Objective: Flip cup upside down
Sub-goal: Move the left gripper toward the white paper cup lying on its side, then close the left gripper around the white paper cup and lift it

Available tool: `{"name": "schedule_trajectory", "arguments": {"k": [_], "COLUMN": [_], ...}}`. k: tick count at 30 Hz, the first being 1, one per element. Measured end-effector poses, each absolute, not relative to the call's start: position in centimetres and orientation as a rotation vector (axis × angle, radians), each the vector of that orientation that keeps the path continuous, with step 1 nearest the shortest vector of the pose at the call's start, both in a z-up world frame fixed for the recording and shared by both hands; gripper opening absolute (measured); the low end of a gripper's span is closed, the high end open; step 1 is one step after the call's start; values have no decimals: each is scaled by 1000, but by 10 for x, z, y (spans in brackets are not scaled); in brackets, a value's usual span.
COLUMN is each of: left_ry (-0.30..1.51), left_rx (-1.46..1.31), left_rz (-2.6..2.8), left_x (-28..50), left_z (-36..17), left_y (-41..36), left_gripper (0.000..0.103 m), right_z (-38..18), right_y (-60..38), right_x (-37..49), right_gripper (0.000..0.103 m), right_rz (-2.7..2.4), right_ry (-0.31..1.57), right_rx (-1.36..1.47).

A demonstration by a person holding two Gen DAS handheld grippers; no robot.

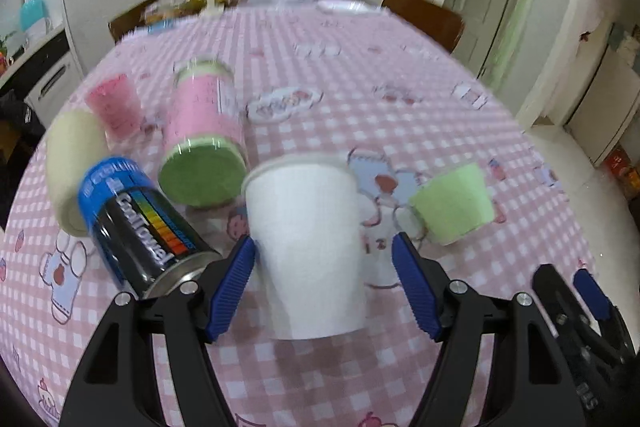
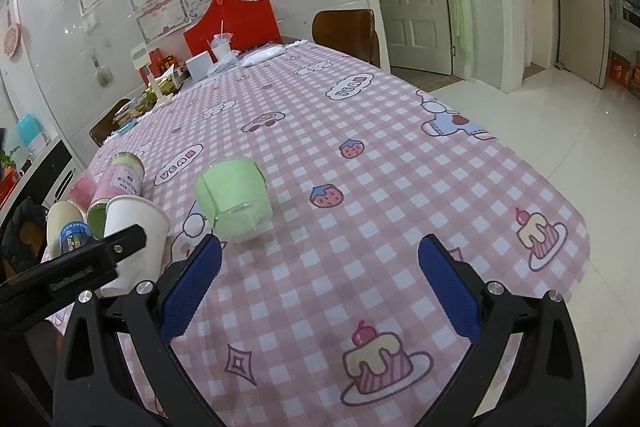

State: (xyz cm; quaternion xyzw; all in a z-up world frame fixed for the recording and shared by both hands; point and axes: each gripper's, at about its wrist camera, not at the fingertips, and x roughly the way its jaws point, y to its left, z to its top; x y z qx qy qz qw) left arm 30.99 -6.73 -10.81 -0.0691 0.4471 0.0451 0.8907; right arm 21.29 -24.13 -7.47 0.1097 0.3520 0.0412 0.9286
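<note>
Between the blue pads of our left gripper (image 1: 323, 257) stands the white paper cup (image 1: 308, 243), rim up on the pink checked worktop (image 1: 400, 115). The jaws are spread wide: the left pad sits at the cup's wall, perhaps brushing it, though blur keeps us from saying which, and the right pad is clearly apart from it. So we have hold of nothing yet. Our right gripper (image 2: 320, 275) hangs over bare cloth to the right of the white cup, its jaws also wide and holding nothing.

We judge the main risk to be crowding. Just left of the white cup lies a blue-and-black can (image 1: 140, 223), close to our left finger; closing or swinging the wrist over could knock it and set it rolling. Paper walls are thin, so too hard a squeeze may crush the cup, while too light a one may let it slip during the turn. The left view is smeared by motion, which suggests closing off-centre is possible.

By our count: one white cup; one pale green cup (image 2: 234, 199) to its right; one pink-and-green tube (image 1: 204, 135) behind it; one small pink cup (image 1: 114, 107); one cream cylinder (image 1: 72, 163); one can.
</note>
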Motion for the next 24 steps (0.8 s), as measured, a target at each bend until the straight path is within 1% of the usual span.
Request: {"name": "schedule_trajectory", "arguments": {"k": [2,3,6,8,17,24], "left_ry": [1013,1024,999,975,923,853], "left_rx": [-188,-192,-194,-188,-117,-100], "left_rz": [60,54,42,42,13,-13], "left_x": [321,323,325,323,312,276], "left_z": [-122,-126,-128,-127,-110,-82], "left_y": [-65,-65,-67,-67,-77,-70], "left_gripper": [70,70,70,62,61,61], "right_z": [-77,-78,-80,-81,-73,-55], "right_y": [-241,-241,-243,-244,-242,-227], "right_x": [214,215,216,215,207,183], "right_gripper": [95,95,95,95,95,95], "right_rz": [85,84,74,66,69,76], "right_ry": [729,732,741,742,725,681], "right_rx": [224,226,229,230,220,205]}}
